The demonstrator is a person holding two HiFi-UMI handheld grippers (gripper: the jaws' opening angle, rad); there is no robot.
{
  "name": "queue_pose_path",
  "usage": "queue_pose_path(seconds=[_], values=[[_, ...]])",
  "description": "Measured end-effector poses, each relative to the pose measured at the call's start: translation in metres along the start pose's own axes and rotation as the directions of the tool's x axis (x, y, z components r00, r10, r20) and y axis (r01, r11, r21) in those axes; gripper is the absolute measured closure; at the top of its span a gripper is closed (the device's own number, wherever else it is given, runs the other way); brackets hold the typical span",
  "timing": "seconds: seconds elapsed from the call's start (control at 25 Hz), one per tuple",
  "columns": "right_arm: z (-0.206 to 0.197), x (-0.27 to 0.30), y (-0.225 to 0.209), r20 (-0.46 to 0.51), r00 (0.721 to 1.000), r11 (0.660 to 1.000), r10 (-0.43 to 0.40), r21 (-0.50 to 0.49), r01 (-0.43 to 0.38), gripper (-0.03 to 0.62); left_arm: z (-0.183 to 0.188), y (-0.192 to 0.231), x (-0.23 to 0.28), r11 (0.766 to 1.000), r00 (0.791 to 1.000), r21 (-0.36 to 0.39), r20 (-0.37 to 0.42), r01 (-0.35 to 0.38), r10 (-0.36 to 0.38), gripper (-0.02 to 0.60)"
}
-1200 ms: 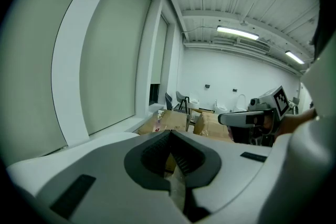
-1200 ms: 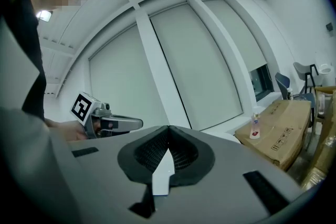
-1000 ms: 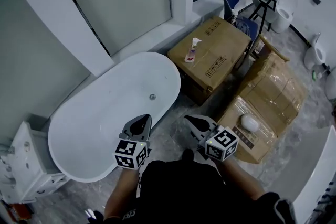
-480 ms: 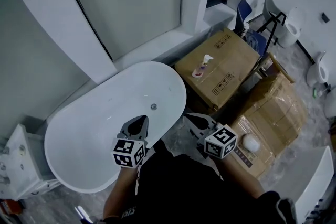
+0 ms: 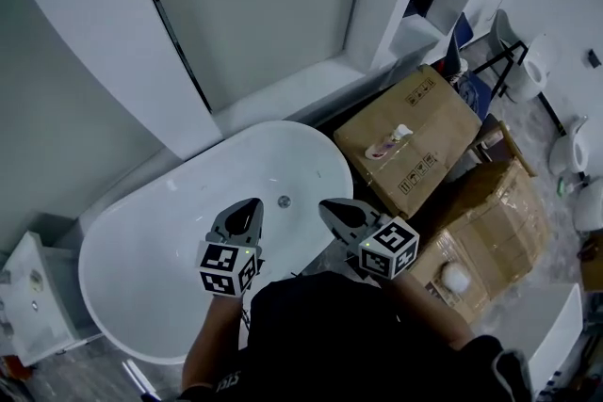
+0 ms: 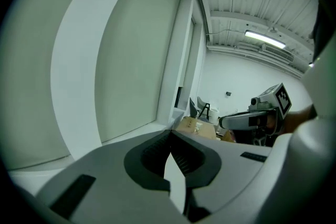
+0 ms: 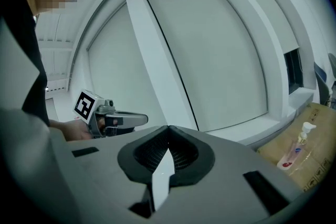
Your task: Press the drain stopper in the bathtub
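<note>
White bathtub (image 5: 160, 226), drain stopper (image 5: 284, 201) on its floor toward the far end. In the head view, left tongs (image 5: 251, 205) and right tongs (image 5: 328, 206) hover either side of the stopper, both closed with tips together, gripping nothing. Cardboard box (image 5: 424, 122) beside the tub.

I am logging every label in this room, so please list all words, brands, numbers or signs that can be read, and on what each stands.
No text can be read.
Cardboard box: dark print and symbols, too small.
Pump bottle on it: label blurred.
Left gripper and right gripper: cube markers are square patterns, no letters.
</note>
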State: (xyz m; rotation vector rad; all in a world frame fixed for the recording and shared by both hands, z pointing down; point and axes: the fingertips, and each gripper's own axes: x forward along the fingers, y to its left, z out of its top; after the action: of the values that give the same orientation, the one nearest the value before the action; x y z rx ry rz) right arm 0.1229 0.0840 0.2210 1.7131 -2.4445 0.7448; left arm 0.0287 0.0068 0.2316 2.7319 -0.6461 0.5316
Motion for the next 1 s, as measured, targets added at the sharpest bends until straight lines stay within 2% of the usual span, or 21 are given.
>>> queue_pose_path(seconds=[0.16, 0.4, 0.6, 0.8, 1.0], values=[[0.005, 0.035, -0.004, -0.025, 1.000, 1.000, 0.009, -0.001, -0.009, 0.580, -0.006, 0.032, 0.008, 1.000, 1.000, -0.015, -0.027, -0.005, 0.005, 0.571], [-0.002, 0.064, -0.014, -0.095, 0.995, 0.999, 0.037, 0.023, -0.035, 0.580, -0.009, 0.056, 0.017, 0.998, 0.999, -0.051, -0.048, -0.028, 0.026, 0.571], [0.000, 0.078, -0.035, -0.129, 0.988, 0.996, 0.089, 0.017, -0.088, 0.580, -0.009, 0.057, 0.036, 0.995, 0.997, -0.078, -0.057, -0.064, 0.059, 0.571], [0.005, 0.089, -0.060, -0.163, 0.974, 0.988, 0.157, 0.010, -0.157, 0.580, -0.011, 0.060, 0.059, 0.982, 0.989, -0.141, -0.089, -0.127, 0.115, 0.571], [-0.017, 0.102, -0.094, -0.218, 0.957, 0.982, 0.189, 0.054, -0.182, 0.580, -0.014, 0.056, 0.091, 0.983, 0.984, -0.123, -0.131, -0.139, 0.123, 0.571]])
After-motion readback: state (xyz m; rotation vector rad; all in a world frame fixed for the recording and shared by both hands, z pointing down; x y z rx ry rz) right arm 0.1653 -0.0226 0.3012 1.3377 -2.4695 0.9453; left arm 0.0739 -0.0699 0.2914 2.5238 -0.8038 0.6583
